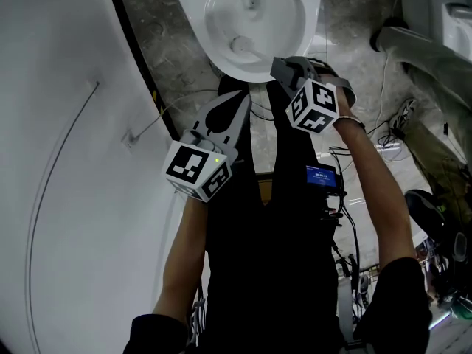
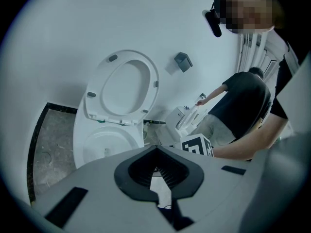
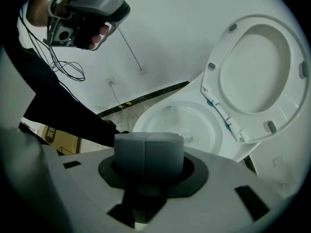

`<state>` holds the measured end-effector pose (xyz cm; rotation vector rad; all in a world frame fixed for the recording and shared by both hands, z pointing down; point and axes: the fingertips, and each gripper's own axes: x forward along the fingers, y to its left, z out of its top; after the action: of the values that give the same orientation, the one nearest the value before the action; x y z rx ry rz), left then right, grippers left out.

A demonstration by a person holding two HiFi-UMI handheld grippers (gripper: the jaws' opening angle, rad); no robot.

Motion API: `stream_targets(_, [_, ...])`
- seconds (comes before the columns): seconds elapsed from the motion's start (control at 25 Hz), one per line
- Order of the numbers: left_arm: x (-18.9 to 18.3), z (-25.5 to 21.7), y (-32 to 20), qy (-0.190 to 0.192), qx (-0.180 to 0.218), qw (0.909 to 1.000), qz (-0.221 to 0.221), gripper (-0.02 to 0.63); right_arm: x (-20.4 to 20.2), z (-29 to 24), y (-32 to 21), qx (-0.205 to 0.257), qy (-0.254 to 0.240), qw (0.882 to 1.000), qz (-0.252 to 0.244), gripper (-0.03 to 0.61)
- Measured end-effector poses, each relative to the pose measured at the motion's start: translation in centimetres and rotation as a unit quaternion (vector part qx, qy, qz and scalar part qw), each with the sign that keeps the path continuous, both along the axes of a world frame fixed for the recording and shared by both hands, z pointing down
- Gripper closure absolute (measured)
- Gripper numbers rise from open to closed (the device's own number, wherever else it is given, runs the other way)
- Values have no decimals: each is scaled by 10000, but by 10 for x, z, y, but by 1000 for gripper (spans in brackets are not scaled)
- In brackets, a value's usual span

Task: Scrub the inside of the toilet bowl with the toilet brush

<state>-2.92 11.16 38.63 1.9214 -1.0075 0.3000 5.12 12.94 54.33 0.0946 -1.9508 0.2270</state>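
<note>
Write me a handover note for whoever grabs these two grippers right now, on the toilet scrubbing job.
Left gripper: tongs shut, nothing in them, held short of the toilet bowl.
Right gripper: tongs shut, nothing in them, by the bowl's near rim.
Seat is up and the bowl is open.
Toilet brush: in neither tongs, and I cannot pick it out in these views.
Done: no scrubbing visible.
Left: find and grip the brush, then scrub inside the bowl.

Black sleeves (image 1: 402,293); grey left gripper (image 1: 245,99) and right gripper (image 1: 276,69) bear black-and-white cubes (image 1: 198,168).
</note>
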Motion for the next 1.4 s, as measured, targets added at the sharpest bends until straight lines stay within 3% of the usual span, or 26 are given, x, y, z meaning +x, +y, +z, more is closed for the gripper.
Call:
stream_targets(0.44, [11,-3,7,1,105,9999,88,603,26,-6,21,-64,177,9995,-267,420])
stream_targets(0.76, [14,-7,4,26,154,9998,155,603,55,-2,15,-3,627,9972,-407,420])
stream_targets(1.4, [-4,-22,41,65,374,9990,-225,603,59,1,-15,724,1399,9864,-477,420])
